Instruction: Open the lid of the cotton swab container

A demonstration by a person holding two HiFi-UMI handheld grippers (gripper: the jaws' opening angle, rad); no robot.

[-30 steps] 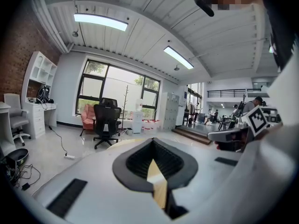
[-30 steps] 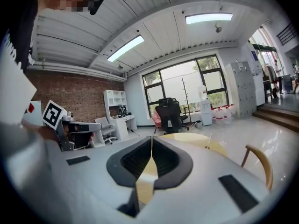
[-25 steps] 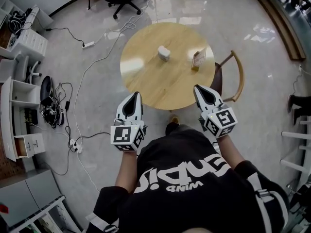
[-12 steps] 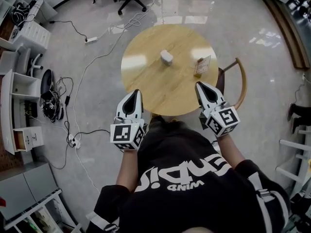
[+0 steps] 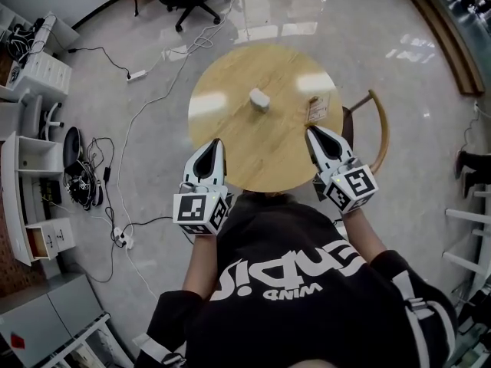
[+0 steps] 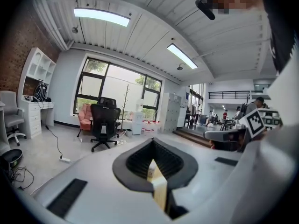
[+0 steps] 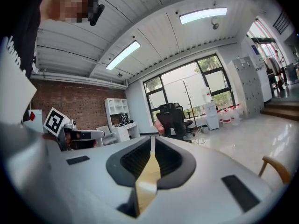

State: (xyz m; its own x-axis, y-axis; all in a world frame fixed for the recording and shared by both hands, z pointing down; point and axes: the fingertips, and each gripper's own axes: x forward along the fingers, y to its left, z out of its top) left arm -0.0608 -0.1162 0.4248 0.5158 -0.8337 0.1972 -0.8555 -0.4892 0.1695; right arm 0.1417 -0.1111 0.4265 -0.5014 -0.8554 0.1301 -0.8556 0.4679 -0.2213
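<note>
Hovering over the near edge of the table (image 5: 230, 140), the left gripper (image 5: 215, 146) and right gripper (image 5: 312, 133) have jaws pressed together, empty. The white container (image 5: 258, 100) sits mid-table, well apart from both.

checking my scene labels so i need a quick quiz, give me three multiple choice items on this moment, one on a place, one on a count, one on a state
1. Where is the white container?
A) near the middle of the round table
B) on a shelf
C) in a drawer

2. How many things stand on the table?
A) one
B) two
C) four

3. The left tongs and right tongs are:
A) both shut, empty
B) both wide open
C) shut on the container's lid

Answers:
1 A, the head view shows it mid-table.
2 B, only the container and a small card stand near the right edge.
3 A, in each gripper view the jaws meet with nothing between them.
</note>
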